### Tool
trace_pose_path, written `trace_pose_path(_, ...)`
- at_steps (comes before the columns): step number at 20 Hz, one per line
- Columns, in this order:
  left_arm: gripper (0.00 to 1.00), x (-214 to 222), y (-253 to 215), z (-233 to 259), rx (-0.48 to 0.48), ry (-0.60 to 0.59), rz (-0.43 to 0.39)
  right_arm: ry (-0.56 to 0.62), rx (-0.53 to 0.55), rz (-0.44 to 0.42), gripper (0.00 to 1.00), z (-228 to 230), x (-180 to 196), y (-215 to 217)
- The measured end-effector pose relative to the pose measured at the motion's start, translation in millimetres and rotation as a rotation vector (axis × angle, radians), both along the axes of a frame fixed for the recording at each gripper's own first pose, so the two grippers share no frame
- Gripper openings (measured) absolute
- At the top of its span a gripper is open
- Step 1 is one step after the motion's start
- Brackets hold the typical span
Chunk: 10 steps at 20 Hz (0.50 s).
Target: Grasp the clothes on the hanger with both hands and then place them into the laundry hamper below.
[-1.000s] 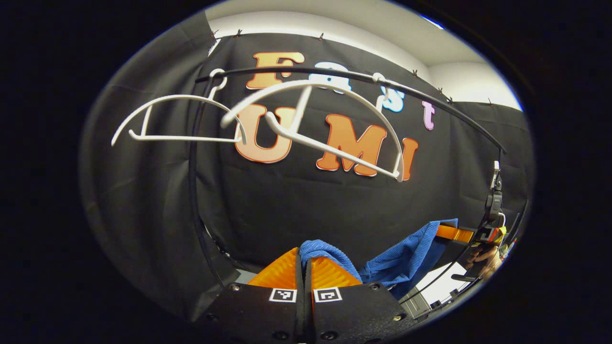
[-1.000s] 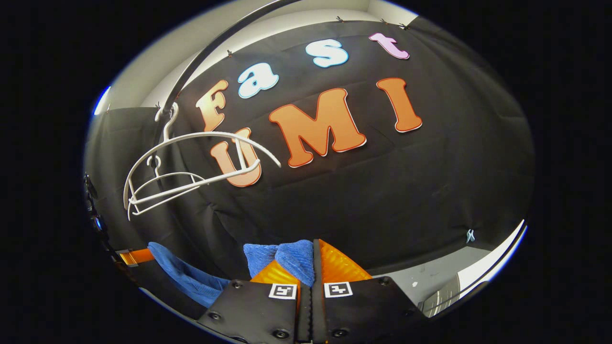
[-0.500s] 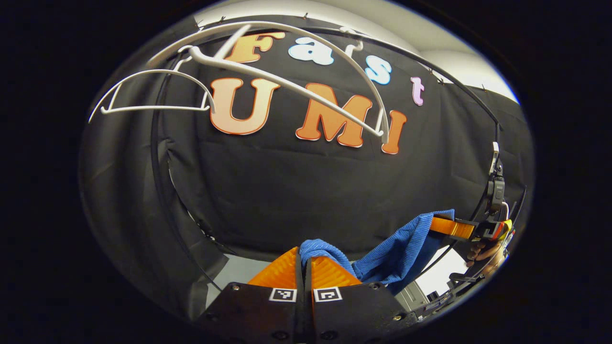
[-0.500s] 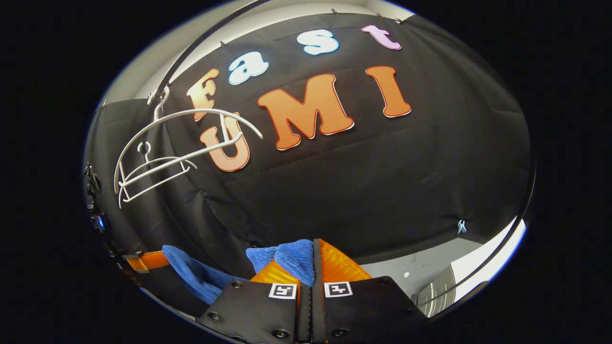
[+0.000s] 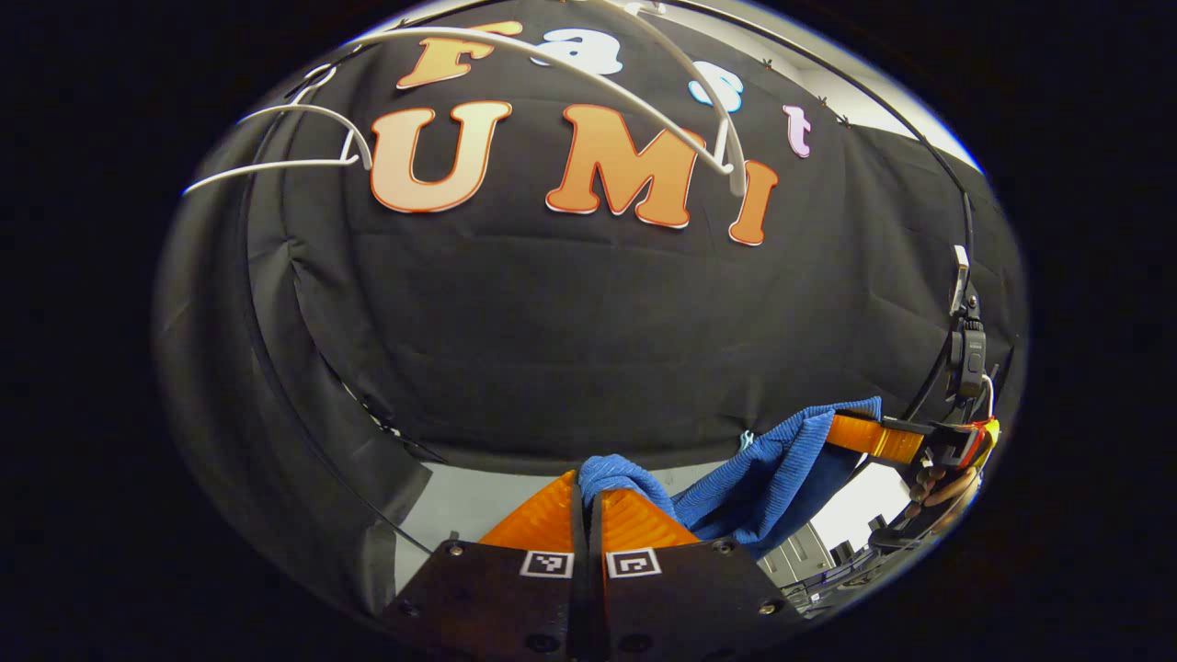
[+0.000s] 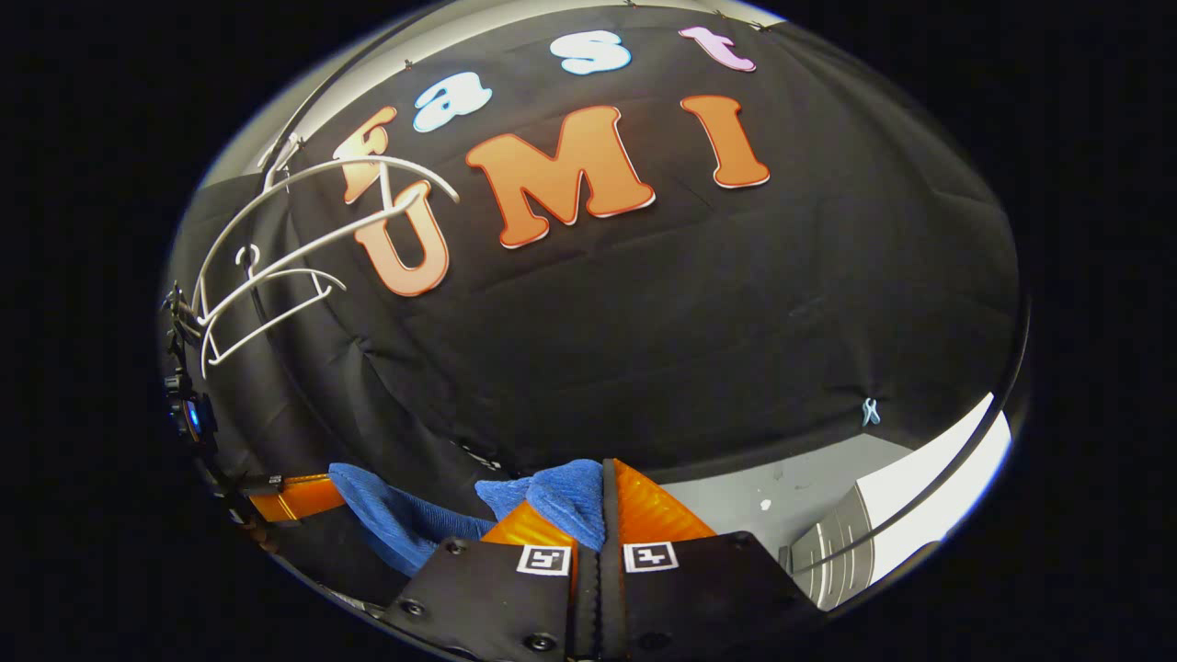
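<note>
Left gripper view, jaws: the left gripper (image 5: 586, 492) has its two orange fingers pressed together on a fold of the blue garment (image 5: 768, 469).
Right gripper view, jaws: the right gripper (image 6: 602, 496) is likewise clamped on a bunch of the same blue cloth (image 6: 552, 492), which bulges over its left finger.
Garment: it hangs slung between the two grippers, off the hangers, sagging in the middle.
Other gripper, far side: in the left gripper view the right gripper's orange finger (image 5: 874, 437) pinches the cloth's far corner, with a hand (image 5: 942, 485) behind it; in the right gripper view the left gripper's finger (image 6: 294, 494) shows at the cloth's far end.
Hangers: two bare white hangers (image 5: 570, 69) hang on the black rail (image 5: 919, 156) above, well apart from the garment; they show also at upper left in the right gripper view (image 6: 276, 248).
Floor: grey floor (image 6: 809, 478) lies below the cloth wall.
</note>
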<state>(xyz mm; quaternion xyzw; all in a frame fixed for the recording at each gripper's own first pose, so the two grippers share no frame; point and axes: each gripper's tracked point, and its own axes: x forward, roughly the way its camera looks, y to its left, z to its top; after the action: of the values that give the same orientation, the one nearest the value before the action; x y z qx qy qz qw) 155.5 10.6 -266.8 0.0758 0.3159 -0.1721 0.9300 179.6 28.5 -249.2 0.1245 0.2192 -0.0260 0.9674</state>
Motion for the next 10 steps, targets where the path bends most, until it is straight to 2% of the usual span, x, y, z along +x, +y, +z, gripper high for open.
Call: trace_pose_path(10,0.00,13.6,5.8,-80.7,0.062,0.188,-0.012,0.182,-0.009,-0.064,0.08,-85.6,-3.1,-11.1)
